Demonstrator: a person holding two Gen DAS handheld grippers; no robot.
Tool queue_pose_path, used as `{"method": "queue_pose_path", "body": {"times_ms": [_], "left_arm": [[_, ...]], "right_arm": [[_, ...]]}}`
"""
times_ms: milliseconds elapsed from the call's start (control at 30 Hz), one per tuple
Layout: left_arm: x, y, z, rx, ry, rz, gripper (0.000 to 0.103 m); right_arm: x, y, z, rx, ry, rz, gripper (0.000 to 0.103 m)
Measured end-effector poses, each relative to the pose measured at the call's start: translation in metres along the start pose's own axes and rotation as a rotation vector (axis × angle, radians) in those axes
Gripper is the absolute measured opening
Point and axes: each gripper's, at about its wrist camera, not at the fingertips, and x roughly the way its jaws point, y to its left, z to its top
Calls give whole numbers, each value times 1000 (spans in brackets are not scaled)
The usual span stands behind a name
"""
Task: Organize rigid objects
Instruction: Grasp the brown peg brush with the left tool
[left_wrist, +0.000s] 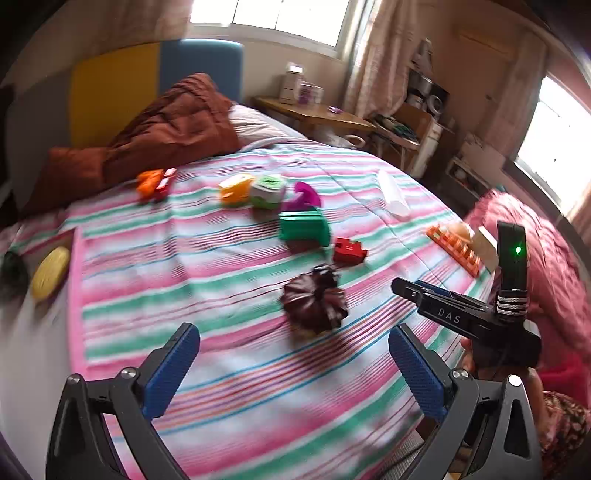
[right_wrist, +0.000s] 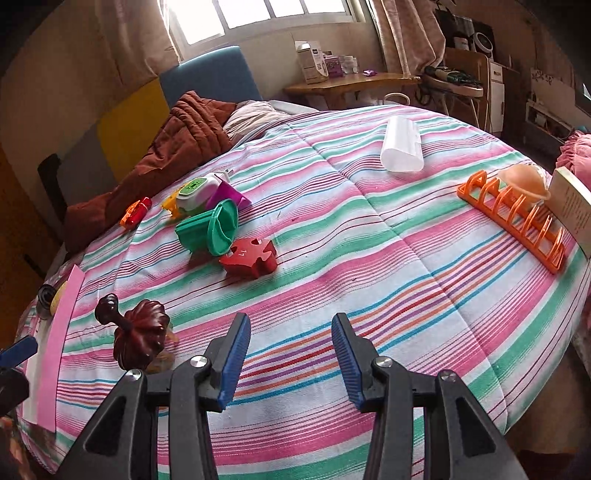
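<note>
Rigid objects lie scattered on a striped bedspread (left_wrist: 229, 332). A dark brown pumpkin-shaped piece (left_wrist: 316, 301) lies just ahead of my open, empty left gripper (left_wrist: 293, 369); it also shows in the right wrist view (right_wrist: 138, 338), to the left of my open, empty right gripper (right_wrist: 291, 360). Further off lie a red puzzle-shaped block (right_wrist: 249, 256), a green cup-like piece (right_wrist: 208, 230), a purple piece (right_wrist: 227, 197), a white-green cube (right_wrist: 194, 192), a yellow piece (left_wrist: 236, 188) and an orange-red toy (left_wrist: 153, 182). The right gripper appears at the right of the left wrist view (left_wrist: 406, 288).
An orange slotted rack (right_wrist: 517, 221) with a peach dome and a book stands at the right edge of the bed. A white cylinder (right_wrist: 400, 146) lies far right. A brown quilt (left_wrist: 166, 129) is at the headboard. A yellow object (left_wrist: 50, 271) lies off the left edge.
</note>
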Motion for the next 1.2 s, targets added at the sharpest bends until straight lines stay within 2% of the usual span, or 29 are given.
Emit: {"method": "queue_pose_path", "body": {"times_ms": [100,267,333,400,500,567,700,767,800,1000,1200], "left_arm": [[23,-14,9,45,10,-6,103],[55,-15,22,10,11,15,103],[63,-16,23,28,-7,29,102],[71,-19,24,56,-8,53,98],[81,-22,22,82,1,54,78],[89,-21,21,86,21,53,60],[87,-21,17,101,-9,40,56],[82,-24,16,137,-28,46,31],[80,-24,17,153,-29,58,25],[71,-12,14,149,-18,49,24],[53,10,5,84,-23,62,24]], "right_arm": [[1,-3,0,15,8,5,46],[1,-8,0,35,10,16,46],[2,-8,0,39,11,21,46],[2,-8,0,44,12,26,46],[2,-8,0,48,13,34,46],[2,-8,0,52,12,38,46],[3,-7,0,45,16,44,46],[4,-5,-2,42,18,47,46],[5,-5,-2,39,19,47,46],[5,0,-2,15,15,52,46],[17,7,10,-30,3,41,46]]}}
